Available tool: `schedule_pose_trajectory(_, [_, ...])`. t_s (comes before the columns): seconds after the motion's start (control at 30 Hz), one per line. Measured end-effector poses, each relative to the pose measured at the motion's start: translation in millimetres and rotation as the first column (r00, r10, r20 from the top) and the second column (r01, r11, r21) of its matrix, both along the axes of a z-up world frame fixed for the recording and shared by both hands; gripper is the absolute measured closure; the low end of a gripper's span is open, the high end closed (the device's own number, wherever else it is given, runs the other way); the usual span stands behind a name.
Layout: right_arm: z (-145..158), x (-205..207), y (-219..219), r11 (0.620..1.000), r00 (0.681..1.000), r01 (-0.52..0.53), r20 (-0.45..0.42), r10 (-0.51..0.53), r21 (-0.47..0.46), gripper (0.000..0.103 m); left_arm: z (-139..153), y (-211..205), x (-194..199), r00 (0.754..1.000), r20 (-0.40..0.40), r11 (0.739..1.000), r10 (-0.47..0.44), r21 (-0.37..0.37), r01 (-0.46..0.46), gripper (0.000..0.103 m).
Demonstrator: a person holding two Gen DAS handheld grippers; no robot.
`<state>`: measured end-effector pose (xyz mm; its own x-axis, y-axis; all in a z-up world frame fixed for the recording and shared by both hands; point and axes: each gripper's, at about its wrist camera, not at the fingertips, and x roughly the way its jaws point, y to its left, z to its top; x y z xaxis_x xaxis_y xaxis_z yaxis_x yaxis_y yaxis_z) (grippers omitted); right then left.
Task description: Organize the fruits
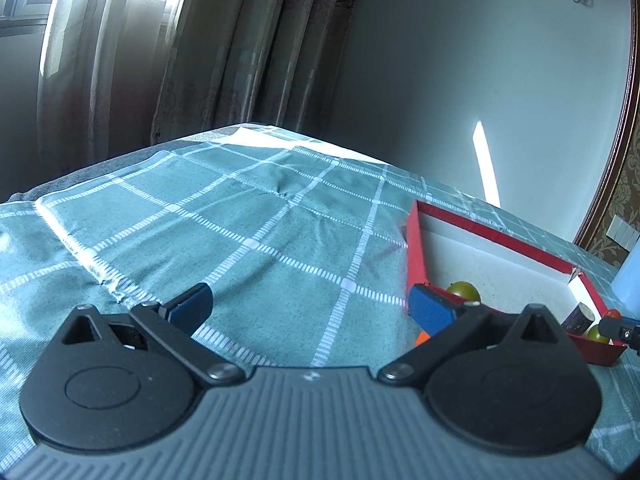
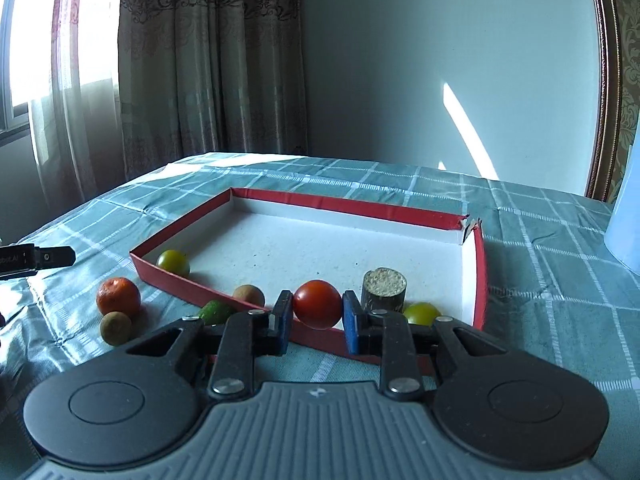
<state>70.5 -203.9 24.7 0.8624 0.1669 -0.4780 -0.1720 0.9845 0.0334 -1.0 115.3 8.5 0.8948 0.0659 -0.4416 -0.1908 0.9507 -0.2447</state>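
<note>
My right gripper is shut on a red tomato, held over the near wall of the red box. Inside the white-floored box lie a green tomato at the left, a yellow-green tomato and a brown cylinder piece near the front right. Outside, left of the box, lie an orange mandarin, two small brown fruits and a green fruit. My left gripper is open and empty over the cloth, left of the box.
The table is covered with a teal checked cloth. A pale blue container stands at the right edge. Curtains and a wall lie behind the table. The left gripper's tip shows at the left of the right wrist view.
</note>
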Motion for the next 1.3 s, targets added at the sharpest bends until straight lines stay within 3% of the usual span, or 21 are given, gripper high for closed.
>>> schedule_pose_trajectory(0.23, [-12.3,28.3,0.3,0.998,0.998,0.055,-0.008,-0.055,-0.004,0.078,-0.3,-0.1,0.5,1.0,-0.006,1.0,0.001,0.004,-0.001,0.0])
schedule_pose_trajectory(0.5, [-16.9,31.5,3.0,0.997,0.998,0.067,0.011,-0.067,-0.03,0.078,-1.1,-2.2,3.0,1.0,-0.024,1.0,0.006,0.02,-0.006,0.0])
schedule_pose_trajectory(1.2, [-16.1,30.7,-8.4,0.995,0.996,0.084,0.012,-0.084,0.053,0.073,-1.9,-2.4,3.7,0.999,-0.036,0.999,0.017,0.033,-0.016,0.0])
schedule_pose_trajectory(1.3, [-11.7,25.1,-17.2,0.99,0.992,0.109,0.053,-0.114,0.085,0.072,-1.6,-3.5,2.5,1.0,-0.03,0.999,0.004,0.032,-0.003,0.0])
